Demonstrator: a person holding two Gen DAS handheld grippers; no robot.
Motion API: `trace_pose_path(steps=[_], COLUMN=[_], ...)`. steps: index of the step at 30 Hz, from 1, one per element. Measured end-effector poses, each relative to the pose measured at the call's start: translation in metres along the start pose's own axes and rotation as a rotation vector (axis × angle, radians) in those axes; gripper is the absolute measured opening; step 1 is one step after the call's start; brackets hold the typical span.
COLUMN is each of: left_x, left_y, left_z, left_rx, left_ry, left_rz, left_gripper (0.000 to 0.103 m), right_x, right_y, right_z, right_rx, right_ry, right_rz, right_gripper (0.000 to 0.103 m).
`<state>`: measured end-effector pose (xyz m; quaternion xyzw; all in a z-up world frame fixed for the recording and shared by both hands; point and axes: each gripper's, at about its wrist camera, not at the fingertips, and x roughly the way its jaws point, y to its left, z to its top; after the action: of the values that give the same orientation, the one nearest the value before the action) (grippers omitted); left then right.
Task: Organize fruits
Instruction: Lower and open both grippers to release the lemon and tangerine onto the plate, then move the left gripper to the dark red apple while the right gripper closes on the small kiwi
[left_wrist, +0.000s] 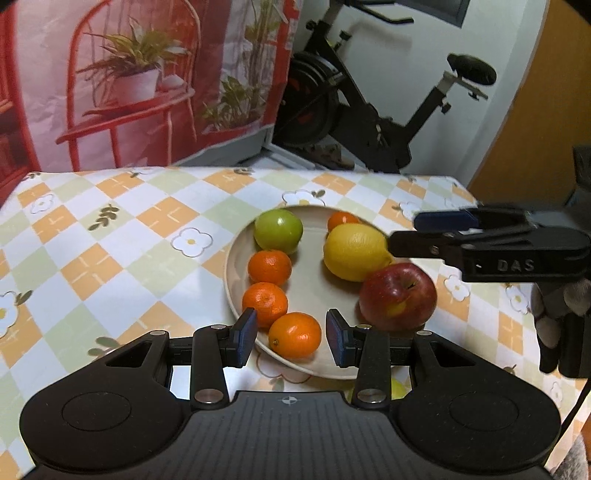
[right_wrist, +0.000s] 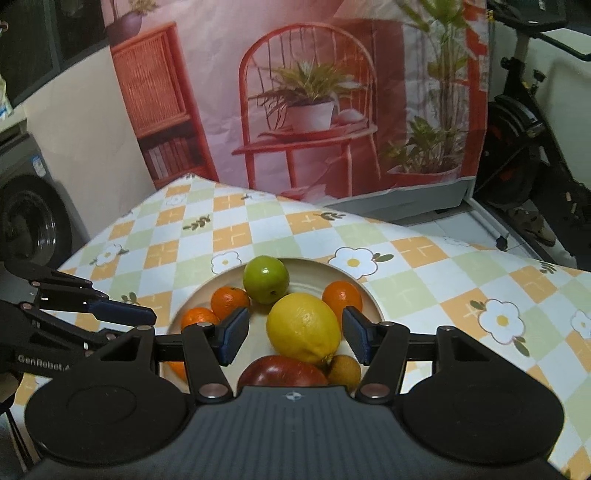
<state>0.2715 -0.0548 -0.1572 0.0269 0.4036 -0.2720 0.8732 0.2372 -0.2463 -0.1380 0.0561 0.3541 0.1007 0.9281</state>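
Hovering over the near rim of a plate (left_wrist: 227, 273), the left gripper (left_wrist: 291, 318) has its fingers (left_wrist: 246, 338) apart with nothing clamped. The nearest orange (left_wrist: 294, 335) shows in the gap between them but lies loose on the plate.

The plate sits on a worktop (left_wrist: 110, 251) covered with a checked, flowered cloth. On its left side three oranges run in a curved row: the nearest one, a second (left_wrist: 265, 303) and a third (left_wrist: 269, 266). A green apple (left_wrist: 278, 230) lies at the far end of that row. A fourth orange (left_wrist: 342, 220) lies at the far rim, just behind a lemon (left_wrist: 356, 252). A red apple (left_wrist: 398, 297) touches the lemon's near right side.

The right gripper (right_wrist: 295, 314) reaches in from the right, held by a gloved hand (left_wrist: 561, 317). Its own camera shows its fingers (right_wrist: 233, 338) spread either side of the lemon with a gap at each side, so they grip nothing. That camera also shows a small brown fruit (right_wrist: 344, 371) beside the red apple.

Behind the worktop hang a backdrop (left_wrist: 129, 92) printed with a red chair and, further right, stands an exercise bike (left_wrist: 369, 122).
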Motion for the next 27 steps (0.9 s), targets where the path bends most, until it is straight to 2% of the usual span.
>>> trace_pose_path(steps=[7,16,22,27], left_x=[-0.037,-0.076,-0.09,-0.093], left_y=[0.001,-0.001,0.006,0.005], left_z=[-0.01,-0.028,-0.042,-0.054], left_rx=[-0.073,-0.101,-0.172,-0.162], left_ry=[-0.05,-0.098,-0.108,-0.098], left_rz=[0.041,0.113,0.141,0.165], left_gripper=[0.043,0.043,0.043,0.043], right_x=[-0.042,-0.075,-0.079,-0.08], right_y=[0.007,0.027,0.052,0.067], right_z=[-0.016,-0.04,-0.063,-0.084], right_rx=[0.072,0.122,0.08,0.076], right_ry=[-0.063,-0.096,-0.072,-0.04], right_rz=[-0.006,-0.019,-0.036,-0.01], right_gripper=[0.059,0.059,0.059,0.059])
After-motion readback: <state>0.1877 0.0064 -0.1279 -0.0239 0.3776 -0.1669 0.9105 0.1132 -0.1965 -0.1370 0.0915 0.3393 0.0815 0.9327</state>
